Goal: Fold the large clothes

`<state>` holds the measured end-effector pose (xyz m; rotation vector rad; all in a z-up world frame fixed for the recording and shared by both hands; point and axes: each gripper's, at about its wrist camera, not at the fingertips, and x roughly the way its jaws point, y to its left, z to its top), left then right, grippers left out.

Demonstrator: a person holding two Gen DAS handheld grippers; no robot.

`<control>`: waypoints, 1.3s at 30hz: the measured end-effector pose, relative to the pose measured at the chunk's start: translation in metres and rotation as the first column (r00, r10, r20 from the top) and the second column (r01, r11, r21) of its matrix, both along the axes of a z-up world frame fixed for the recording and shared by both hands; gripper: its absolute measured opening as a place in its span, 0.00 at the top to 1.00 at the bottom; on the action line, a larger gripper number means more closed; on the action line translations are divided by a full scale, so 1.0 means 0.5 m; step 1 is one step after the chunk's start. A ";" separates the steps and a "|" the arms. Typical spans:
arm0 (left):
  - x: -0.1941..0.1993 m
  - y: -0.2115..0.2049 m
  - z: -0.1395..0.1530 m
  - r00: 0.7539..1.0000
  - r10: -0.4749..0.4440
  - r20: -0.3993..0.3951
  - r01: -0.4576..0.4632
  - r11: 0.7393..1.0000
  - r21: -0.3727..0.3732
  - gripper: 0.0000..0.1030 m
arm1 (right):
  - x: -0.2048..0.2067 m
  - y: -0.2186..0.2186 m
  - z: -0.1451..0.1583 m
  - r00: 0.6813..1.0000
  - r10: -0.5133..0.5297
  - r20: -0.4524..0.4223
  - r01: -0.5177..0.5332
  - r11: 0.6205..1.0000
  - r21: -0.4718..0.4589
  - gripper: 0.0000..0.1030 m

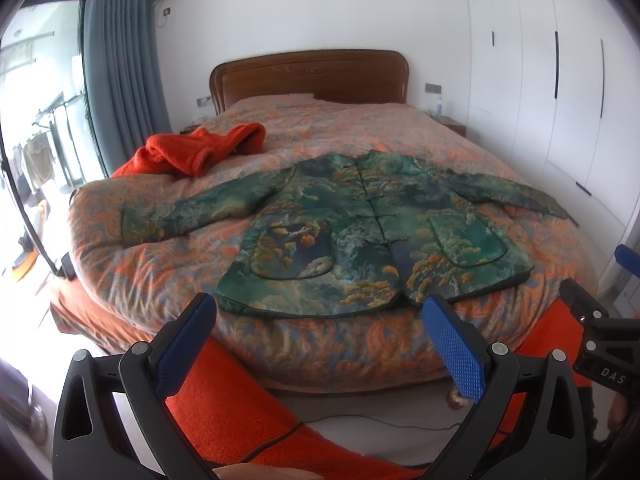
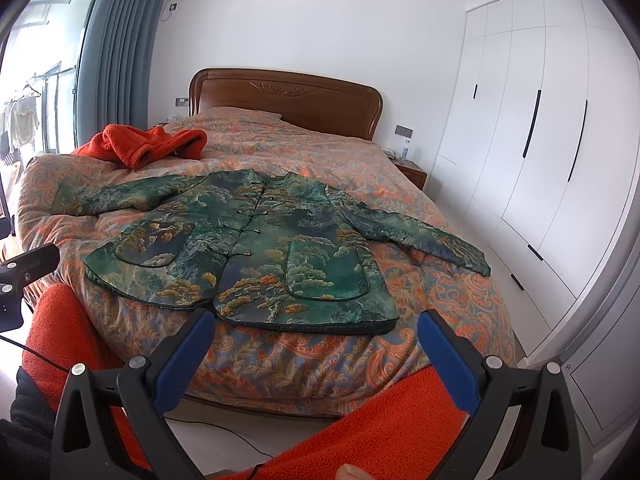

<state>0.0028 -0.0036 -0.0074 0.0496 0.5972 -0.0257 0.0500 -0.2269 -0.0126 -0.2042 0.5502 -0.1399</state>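
Observation:
A green patterned padded jacket (image 1: 360, 236) lies flat on the bed, front up, buttoned, both sleeves spread out; it also shows in the right wrist view (image 2: 256, 252). My left gripper (image 1: 320, 312) is open and empty, held off the foot of the bed just short of the jacket's hem. My right gripper (image 2: 316, 328) is open and empty, also short of the hem, toward the jacket's right half. The right gripper's body shows at the right edge of the left wrist view (image 1: 600, 328).
The bed has an orange paisley quilt (image 1: 168, 272) and a wooden headboard (image 1: 312, 76). A red fleece garment (image 1: 200, 148) lies bunched at the far left of the bed. White wardrobes (image 2: 540, 160) stand to the right. A cable (image 1: 360, 424) runs on the floor.

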 end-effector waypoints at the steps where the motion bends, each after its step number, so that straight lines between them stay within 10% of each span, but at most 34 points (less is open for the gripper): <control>1: 0.000 0.000 0.000 1.000 0.000 0.001 0.000 1.000 0.000 0.00 | 0.000 0.000 0.000 1.000 0.000 0.000 0.000 1.000 0.000 0.00; 39: 0.116 -0.011 -0.041 0.994 -0.007 -0.113 0.011 0.999 0.036 0.00 | 0.086 -0.018 -0.030 0.996 -0.035 -0.082 0.035 0.999 0.000 0.00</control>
